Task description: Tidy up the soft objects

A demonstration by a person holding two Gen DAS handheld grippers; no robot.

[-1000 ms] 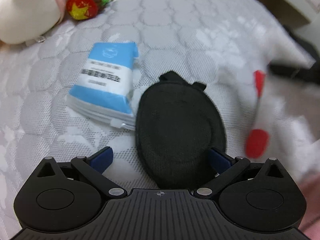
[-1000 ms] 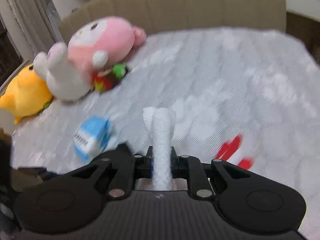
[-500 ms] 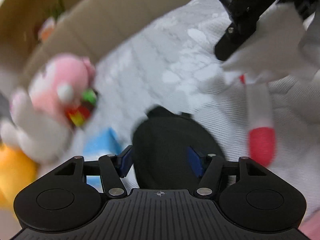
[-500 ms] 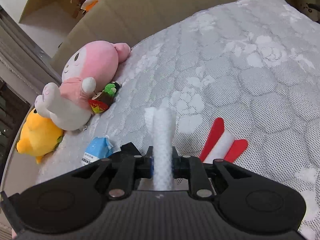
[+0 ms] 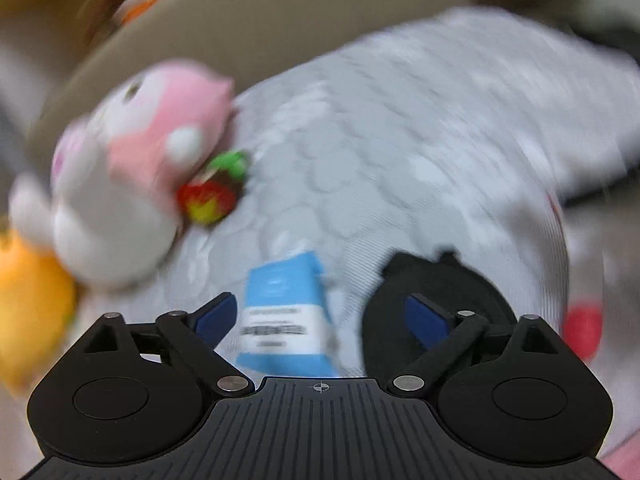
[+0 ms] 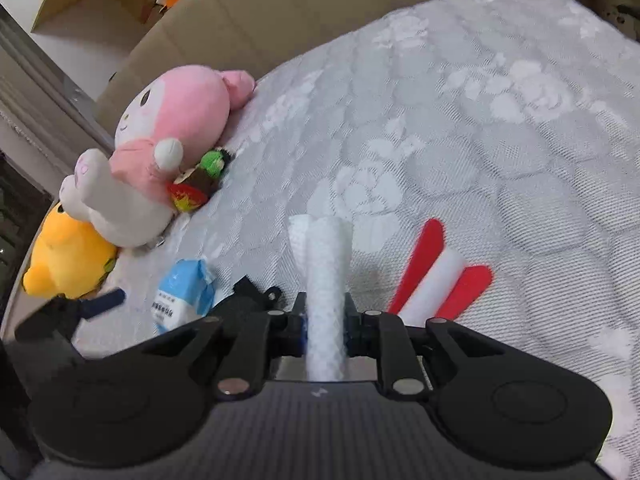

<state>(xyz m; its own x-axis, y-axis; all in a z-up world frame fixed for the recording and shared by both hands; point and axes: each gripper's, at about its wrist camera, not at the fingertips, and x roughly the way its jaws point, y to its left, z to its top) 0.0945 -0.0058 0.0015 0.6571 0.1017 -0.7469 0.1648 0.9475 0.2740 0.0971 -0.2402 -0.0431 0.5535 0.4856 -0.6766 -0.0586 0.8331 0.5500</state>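
In the blurred left wrist view, my left gripper is open low over the bed. A blue and white tissue pack lies between its fingers. A black oval pad lies behind the right finger. In the right wrist view, my right gripper is shut on a white mesh cloth that sticks up past the fingertips. A red and white soft piece lies just right of it. The tissue pack and the left gripper's finger show at the lower left.
A pink and white plush, a yellow plush and a small red and green toy lie together at the bed's left side. The grey quilted mattress stretches right. A beige headboard stands behind.
The left gripper narrowed around the black pad, then opened wide and swung left, so the tissue pack now sits between its fingers. The right gripper stays shut on the mesh cloth.
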